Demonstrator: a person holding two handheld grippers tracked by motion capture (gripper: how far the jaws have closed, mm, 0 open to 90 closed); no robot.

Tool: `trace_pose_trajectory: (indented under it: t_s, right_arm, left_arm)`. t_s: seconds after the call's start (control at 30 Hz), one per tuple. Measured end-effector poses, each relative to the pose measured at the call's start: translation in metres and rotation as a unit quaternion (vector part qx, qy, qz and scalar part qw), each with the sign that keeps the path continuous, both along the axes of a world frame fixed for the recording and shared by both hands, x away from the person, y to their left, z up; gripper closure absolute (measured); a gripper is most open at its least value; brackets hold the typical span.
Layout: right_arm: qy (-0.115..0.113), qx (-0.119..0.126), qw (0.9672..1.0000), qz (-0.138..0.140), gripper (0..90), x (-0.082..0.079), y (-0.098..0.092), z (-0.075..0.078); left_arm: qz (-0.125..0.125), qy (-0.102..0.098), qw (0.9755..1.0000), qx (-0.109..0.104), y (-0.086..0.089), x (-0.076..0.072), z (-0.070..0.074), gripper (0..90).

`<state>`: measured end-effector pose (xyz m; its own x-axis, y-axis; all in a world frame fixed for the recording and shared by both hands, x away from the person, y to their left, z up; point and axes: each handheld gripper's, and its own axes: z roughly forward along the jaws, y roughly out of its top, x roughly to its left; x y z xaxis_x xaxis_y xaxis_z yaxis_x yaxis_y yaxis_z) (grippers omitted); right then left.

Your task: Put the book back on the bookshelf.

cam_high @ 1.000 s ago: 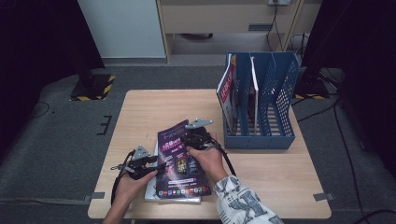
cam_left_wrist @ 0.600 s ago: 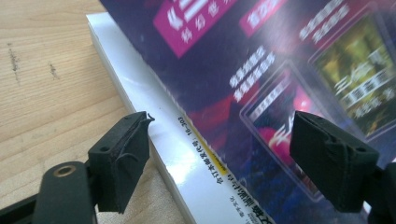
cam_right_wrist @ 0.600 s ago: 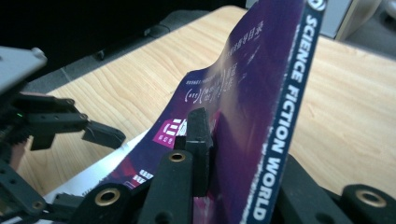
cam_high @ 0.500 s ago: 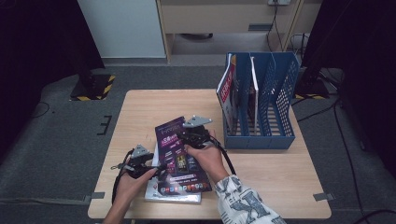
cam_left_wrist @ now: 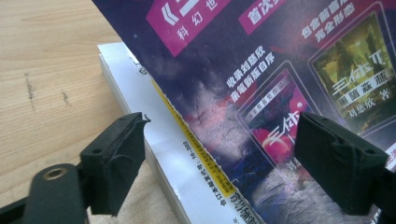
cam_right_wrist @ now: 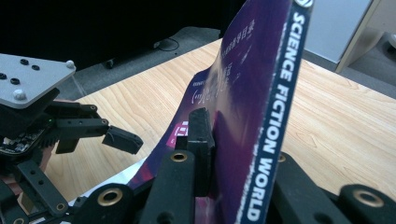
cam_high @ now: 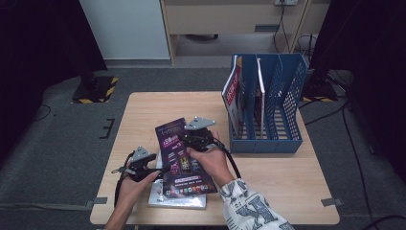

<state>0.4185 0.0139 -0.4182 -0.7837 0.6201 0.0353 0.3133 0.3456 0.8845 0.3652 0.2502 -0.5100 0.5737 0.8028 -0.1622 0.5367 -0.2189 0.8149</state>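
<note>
Your right tongs (cam_high: pixel 192 140) clamp the Science Fiction World magazine (cam_high: pixel 181 155) by its spine, lifting it off the bench (cam_high: pixel 277 182); left tongs (cam_left_wrist: pixel 219 158) have just opened, empty. It's light, floppy, glossy: grip near the spine.

My high view sits above my side of the tabletop (cam_high: pixel 143 110) and looks forward and down, far enough back to take in the whole top, the blue file rack (cam_high: pixel 277 139) at its far right and the floor beyond. My left gripper view rides low and very close, looking along its own jaws at the purple magazine (cam_left_wrist: pixel 261 93), with the white book (cam_left_wrist: pixel 154 140) just under the magazine's edge. My right gripper view looks along the magazine's spine (cam_right_wrist: pixel 275 116) from right against it, facing across the tabletop. All three share the magazine; my right gripper view also catches the left gripper (cam_right_wrist: pixel 93 133) beside it
</note>
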Motion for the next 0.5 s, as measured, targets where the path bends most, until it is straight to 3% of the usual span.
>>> trace_pose_trajectory:
  t_s: [0.5]
  right_arm:
    - [-0.010,0.004,0.9999,0.004,81.7,0.0015,0.0009,0.0103]
  left_arm:
    - [0.003,-0.002,0.9999,-0.009,0.0027,0.0021,0.0014,9.5]
